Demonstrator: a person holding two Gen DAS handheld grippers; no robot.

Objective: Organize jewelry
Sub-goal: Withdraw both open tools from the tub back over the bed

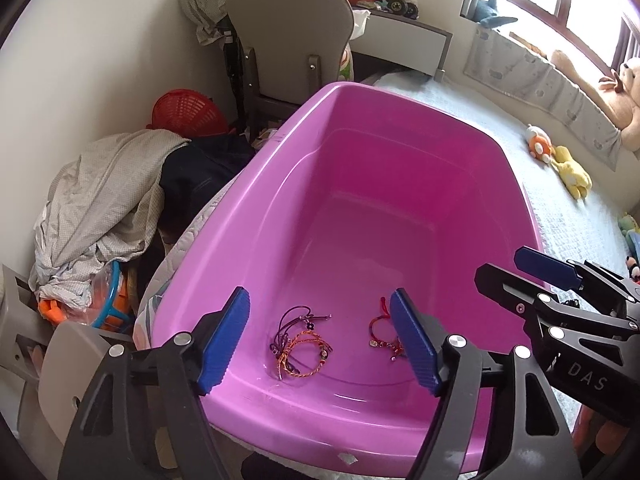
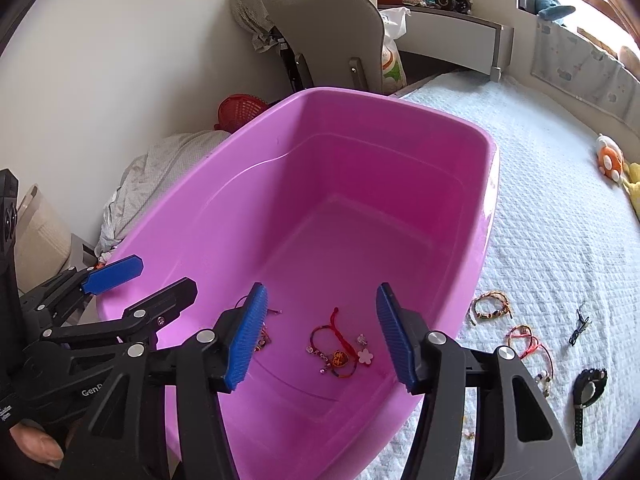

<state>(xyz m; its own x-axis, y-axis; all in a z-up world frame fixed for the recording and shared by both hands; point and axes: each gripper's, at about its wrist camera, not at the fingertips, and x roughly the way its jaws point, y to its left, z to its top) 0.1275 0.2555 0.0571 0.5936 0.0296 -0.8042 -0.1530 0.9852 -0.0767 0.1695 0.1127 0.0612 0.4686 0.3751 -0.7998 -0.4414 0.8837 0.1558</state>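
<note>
A pink plastic tub (image 1: 400,112) (image 2: 490,200) sits on the bed. On its floor lie a purple and orange cord bracelet tangle (image 1: 300,344) and a red charm bracelet (image 1: 382,332) (image 2: 338,350). My left gripper (image 1: 320,344) is open and empty above the tub's near end. My right gripper (image 2: 322,336) is open and empty above the red bracelet; it also shows in the left wrist view (image 1: 520,272). On the bedspread right of the tub lie a beaded bracelet (image 2: 490,304), a red cord bracelet (image 2: 530,344), a dark cord piece (image 2: 578,326) and a black watch (image 2: 586,394).
The white quilted bedspread (image 2: 560,240) spreads to the right with plush toys (image 1: 560,160). A grey chair (image 1: 292,40), a red basket (image 1: 184,114) and a heap of clothes (image 1: 104,200) stand left of the bed by the wall.
</note>
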